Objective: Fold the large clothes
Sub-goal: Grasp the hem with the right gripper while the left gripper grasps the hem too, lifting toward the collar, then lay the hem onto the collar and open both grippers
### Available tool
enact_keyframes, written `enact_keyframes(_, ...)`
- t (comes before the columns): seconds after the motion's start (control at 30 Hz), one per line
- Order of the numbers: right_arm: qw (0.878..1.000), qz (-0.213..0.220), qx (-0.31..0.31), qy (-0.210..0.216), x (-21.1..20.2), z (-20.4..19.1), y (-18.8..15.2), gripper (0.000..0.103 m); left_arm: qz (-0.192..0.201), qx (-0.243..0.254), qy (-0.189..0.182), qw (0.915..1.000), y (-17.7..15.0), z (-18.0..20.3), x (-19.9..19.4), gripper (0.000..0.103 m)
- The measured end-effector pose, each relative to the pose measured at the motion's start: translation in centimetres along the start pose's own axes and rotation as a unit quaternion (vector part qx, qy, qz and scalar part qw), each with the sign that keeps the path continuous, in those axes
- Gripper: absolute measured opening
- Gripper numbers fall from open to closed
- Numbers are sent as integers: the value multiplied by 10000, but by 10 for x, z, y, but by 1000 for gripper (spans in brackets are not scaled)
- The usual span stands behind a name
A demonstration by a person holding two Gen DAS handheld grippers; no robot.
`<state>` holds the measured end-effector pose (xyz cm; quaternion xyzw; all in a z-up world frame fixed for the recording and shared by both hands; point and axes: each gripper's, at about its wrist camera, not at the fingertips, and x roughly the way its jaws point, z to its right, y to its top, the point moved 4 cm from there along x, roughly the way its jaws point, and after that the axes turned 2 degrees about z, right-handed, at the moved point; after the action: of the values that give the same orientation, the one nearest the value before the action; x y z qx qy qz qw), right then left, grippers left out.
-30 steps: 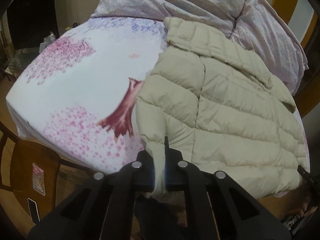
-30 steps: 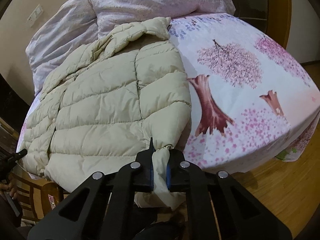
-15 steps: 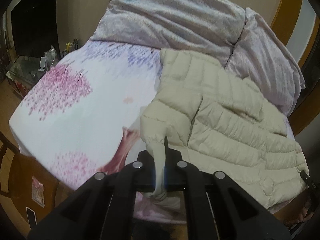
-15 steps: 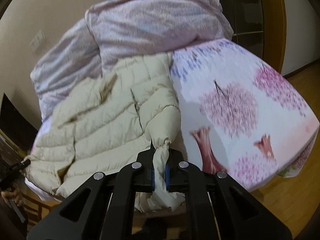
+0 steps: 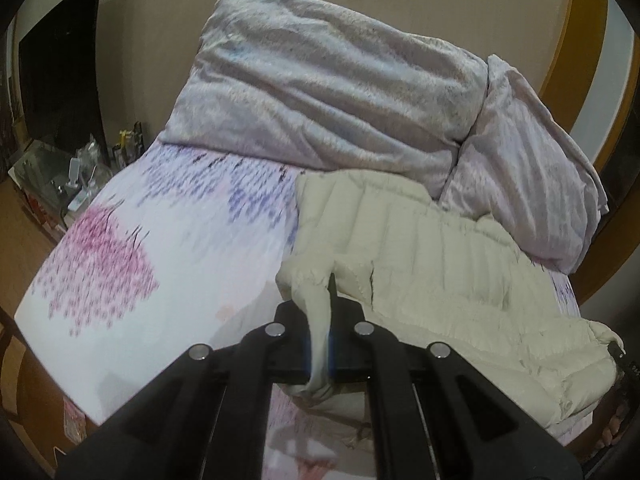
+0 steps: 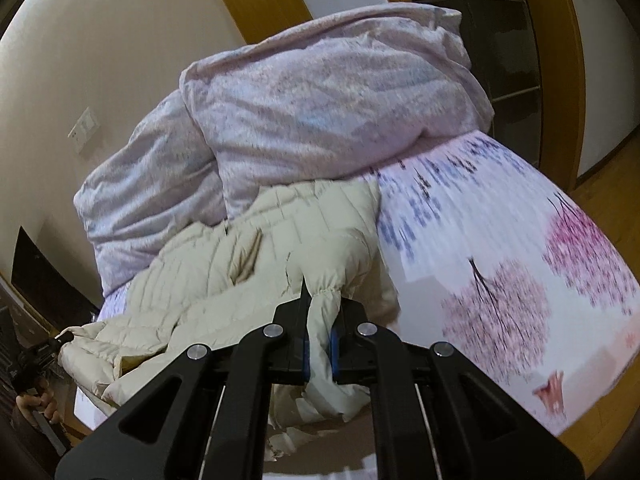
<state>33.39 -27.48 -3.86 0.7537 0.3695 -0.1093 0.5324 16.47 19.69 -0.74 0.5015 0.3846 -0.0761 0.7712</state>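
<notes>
Both claws, left claw (image 5: 319, 334) and right claw (image 6: 319, 336), stay clamped on the cream puffer jacket (image 5: 432, 248), its hem now lifted higher off the bed (image 5: 168, 248), folds blurred.

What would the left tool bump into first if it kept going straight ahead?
Probably the puffy jacket itself, which the left tool is already pinching and which lies bunched right in front. Beyond it sits the grey quilt, though depth is hard to judge here.
</notes>
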Motion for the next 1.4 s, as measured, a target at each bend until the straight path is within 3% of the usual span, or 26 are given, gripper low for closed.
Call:
enact_keyframes(0.37, 9987, 20, 502, 59, 48, -5, 51, 7, -43, -60, -93, 9999, 60, 19, 53, 5)
enact_keyframes(0.67, 9982, -44, 541, -248, 99, -16, 79, 7, -197, 122, -82, 9997, 97, 35, 106, 5)
enact_keyframes(1.23, 9927, -608, 697, -772, 191, -2, 93, 8, -806, 40, 24, 9967, 111, 40, 203, 6)
enact_keyframes(1.4, 9893, -833, 910, -784, 226, 3, 97, 16, -944, -13, 87, 9955, 116, 43, 227, 10)
